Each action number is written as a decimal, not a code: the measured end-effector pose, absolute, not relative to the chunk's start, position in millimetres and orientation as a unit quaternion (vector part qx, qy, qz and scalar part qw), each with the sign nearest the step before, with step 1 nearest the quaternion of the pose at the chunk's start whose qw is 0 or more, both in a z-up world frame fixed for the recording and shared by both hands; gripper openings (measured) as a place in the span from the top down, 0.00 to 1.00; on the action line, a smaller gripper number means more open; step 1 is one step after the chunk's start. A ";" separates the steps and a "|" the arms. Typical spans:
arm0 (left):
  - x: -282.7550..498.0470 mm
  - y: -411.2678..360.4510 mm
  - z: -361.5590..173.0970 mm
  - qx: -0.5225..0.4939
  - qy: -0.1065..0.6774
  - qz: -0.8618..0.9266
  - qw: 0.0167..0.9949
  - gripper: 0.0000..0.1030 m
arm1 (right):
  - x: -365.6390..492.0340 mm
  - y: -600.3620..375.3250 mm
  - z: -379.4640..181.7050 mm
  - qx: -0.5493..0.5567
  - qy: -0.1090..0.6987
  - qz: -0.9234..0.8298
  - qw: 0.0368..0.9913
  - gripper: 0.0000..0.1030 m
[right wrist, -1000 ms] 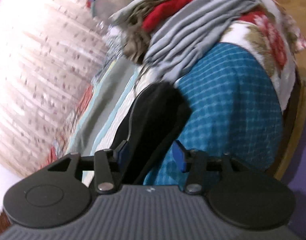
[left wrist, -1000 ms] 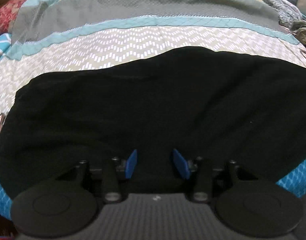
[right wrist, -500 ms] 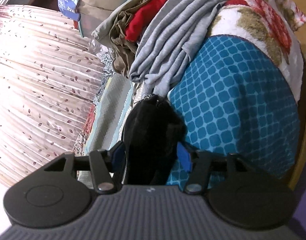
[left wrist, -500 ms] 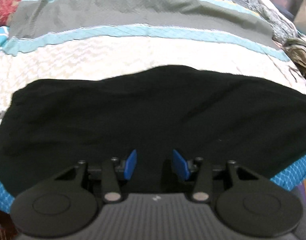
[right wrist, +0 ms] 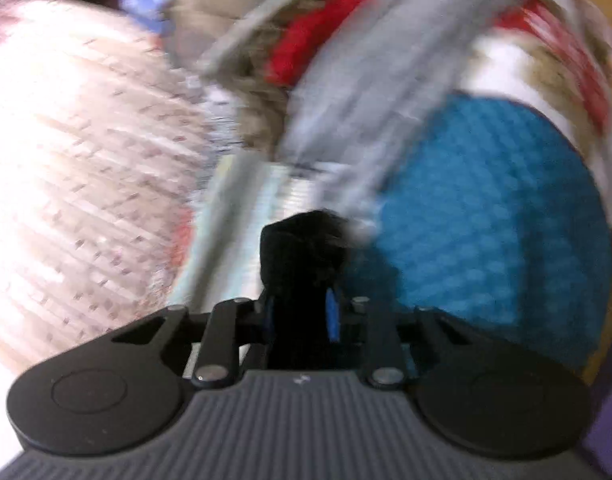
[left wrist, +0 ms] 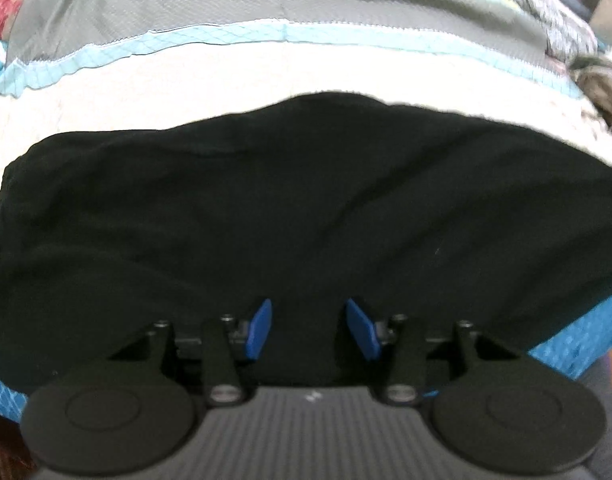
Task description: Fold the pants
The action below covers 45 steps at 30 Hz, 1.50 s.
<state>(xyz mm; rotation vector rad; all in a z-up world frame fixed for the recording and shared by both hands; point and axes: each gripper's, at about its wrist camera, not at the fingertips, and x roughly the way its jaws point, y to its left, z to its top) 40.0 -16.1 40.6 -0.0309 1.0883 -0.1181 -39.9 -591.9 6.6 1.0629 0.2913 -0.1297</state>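
Both grippers were on the black pants. Seen from the left wrist camera, the left gripper (left wrist: pixel 308 330) had its blue fingers (left wrist: pixel 259 330) spread apart, with the dark fabric lying between and under them but not pinched. The black pants (left wrist: pixel 289 208) lay spread in a wide, flat band across the bed, their far edge curving over a cream, patterned stretch of the quilt (left wrist: pixel 209 80). Beyond that ran a light teal band and a grey panel of the same quilt. A blue patterned cover (left wrist: pixel 578 332) showed at the near right, just under the edge of the pants.

The right wrist view was heavily blurred. The right gripper (right wrist: pixel 299 316) had its fingers drawn in close on a bunched fold of the pants (right wrist: pixel 301 256), which stood up dark between the blue pads (right wrist: pixel 332 314). Behind the fold lay a blue patterned cover (right wrist: pixel 486 208), a grey garment (right wrist: pixel 370 80) draped over it, and something red (right wrist: pixel 314 44) in a heap of clothing. A pale curtain (right wrist: pixel 73 152) filled the left side.
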 end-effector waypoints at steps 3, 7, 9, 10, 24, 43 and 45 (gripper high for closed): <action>42.7 -10.1 57.8 -0.053 0.501 -0.073 0.861 0.58 | -25.3 -546.1 59.4 0.369 0.150 0.001 0.917 0.80; 43.2 -9.2 77.1 -0.091 0.480 -0.101 0.867 0.57 | -3.8 -455.4 89.0 0.166 0.195 0.096 0.962 0.82; 42.5 -11.0 79.7 -0.097 0.479 -0.110 0.866 0.57 | -2.3 -412.4 83.2 0.101 0.222 0.146 0.959 0.82; 41.5 -11.9 79.4 -0.097 0.479 -0.114 0.865 0.57 | -2.2 -388.3 76.3 0.070 0.235 0.169 0.955 0.82; 21.2 23.5 49.3 -0.135 0.507 -0.104 0.845 0.55 | -12.6 -310.3 45.7 -0.005 0.308 0.230 0.923 0.60; -7.7 72.7 77.5 -0.161 0.432 -0.105 0.881 0.48 | 21.0 -292.0 35.1 0.136 0.342 0.189 0.910 0.73; -26.2 103.2 88.3 -0.183 0.402 -0.084 0.893 0.43 | 20.0 -279.3 44.1 0.143 0.334 0.211 0.908 0.73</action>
